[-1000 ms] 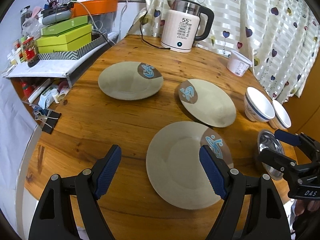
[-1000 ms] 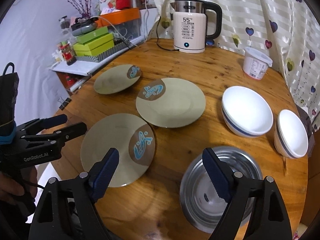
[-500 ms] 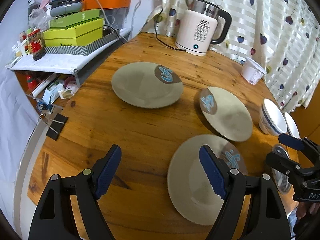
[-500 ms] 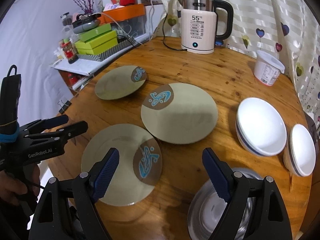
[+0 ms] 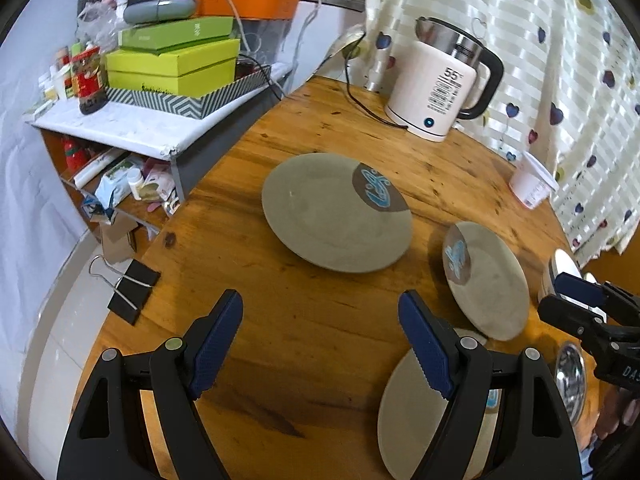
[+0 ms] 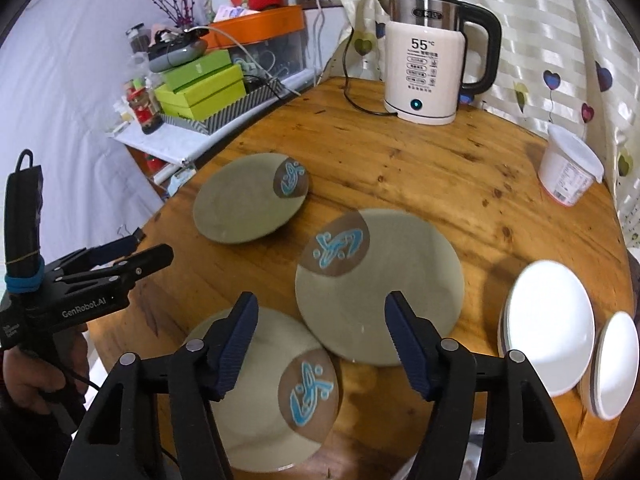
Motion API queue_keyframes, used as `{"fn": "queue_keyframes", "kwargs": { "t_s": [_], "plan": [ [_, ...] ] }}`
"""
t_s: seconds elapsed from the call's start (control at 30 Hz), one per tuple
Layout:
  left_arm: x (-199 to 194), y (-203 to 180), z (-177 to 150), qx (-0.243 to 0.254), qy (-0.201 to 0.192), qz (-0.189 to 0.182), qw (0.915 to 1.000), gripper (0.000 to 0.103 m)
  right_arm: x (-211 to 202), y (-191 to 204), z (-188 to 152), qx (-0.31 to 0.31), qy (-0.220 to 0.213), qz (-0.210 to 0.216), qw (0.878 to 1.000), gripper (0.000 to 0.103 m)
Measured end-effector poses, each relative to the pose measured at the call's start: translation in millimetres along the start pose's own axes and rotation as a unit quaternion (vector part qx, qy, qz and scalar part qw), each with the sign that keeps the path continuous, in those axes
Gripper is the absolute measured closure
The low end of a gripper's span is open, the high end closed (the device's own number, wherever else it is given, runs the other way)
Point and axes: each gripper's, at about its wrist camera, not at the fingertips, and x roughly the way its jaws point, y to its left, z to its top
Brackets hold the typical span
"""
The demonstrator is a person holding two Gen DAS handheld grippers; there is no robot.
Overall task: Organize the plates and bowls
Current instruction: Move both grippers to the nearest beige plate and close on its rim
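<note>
Three grey plates with a brown patch and blue drawing lie on the round wooden table [image 6: 420,168]. In the right wrist view the far plate [image 6: 244,204] is left of the frame centre, the middle plate [image 6: 384,292] is just below the centre, and the near plate [image 6: 260,392] is at the bottom, partly behind the fingers. The middle plate's rim lies over the near plate's edge; the far plate sits apart from both. Two white bowls stand at the right edge of this view: the large bowl [image 6: 548,324] and, just beside it, the small bowl [image 6: 616,364]. A steel bowl [image 5: 572,380] shows only as a sliver at the lower right of the left wrist view.

The right gripper [image 6: 320,336] hangs above the place where the near and middle plates meet; its jaws are closing, but the pads press on nothing. The left gripper [image 5: 320,340] stands with jaws spread wide over bare wood at the bottom of its own view, and it grasps nothing. A hand [image 6: 36,376] carries it at the lower left of the right wrist view.

A white kettle [image 6: 428,68] stands at the top of the frame, and a white tub [image 6: 568,172] at the upper right.
</note>
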Motion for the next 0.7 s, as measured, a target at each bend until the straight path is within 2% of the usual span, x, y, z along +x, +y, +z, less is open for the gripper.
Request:
{"fn": "queue_keyframes", "kwargs": {
  "t_s": [0.13,0.47,0.5,0.57,0.7],
  "plan": [
    [7.4,6.6,6.6,-0.009,0.002,0.001,1.0000,0.027,6.6,1.2,13.4,-0.005,0.004,0.006,1.000,0.041],
    [27.3,21.5,24.5,-0.028,0.004,0.001,0.9996,0.028,42.9,7.3,47.8,-0.008,0.027,0.029,0.999,0.045],
    [29.9,23.4,27.1,-0.031,0.003,-0.001,0.9995,0.030,47.1,7.8,50.6,-0.007,0.030,0.030,0.999,0.045],
    [36.3,27.9,31.5,-0.038,0.008,-0.001,0.9993,0.039,58.3,9.0,57.6,-0.003,0.036,0.036,0.999,0.046],
    [47.2,34.6,39.1,-0.044,0.009,0.003,0.9990,0.040,82.6,9.3,70.6,0.004,0.051,0.045,0.998,0.050]
  ]
}}
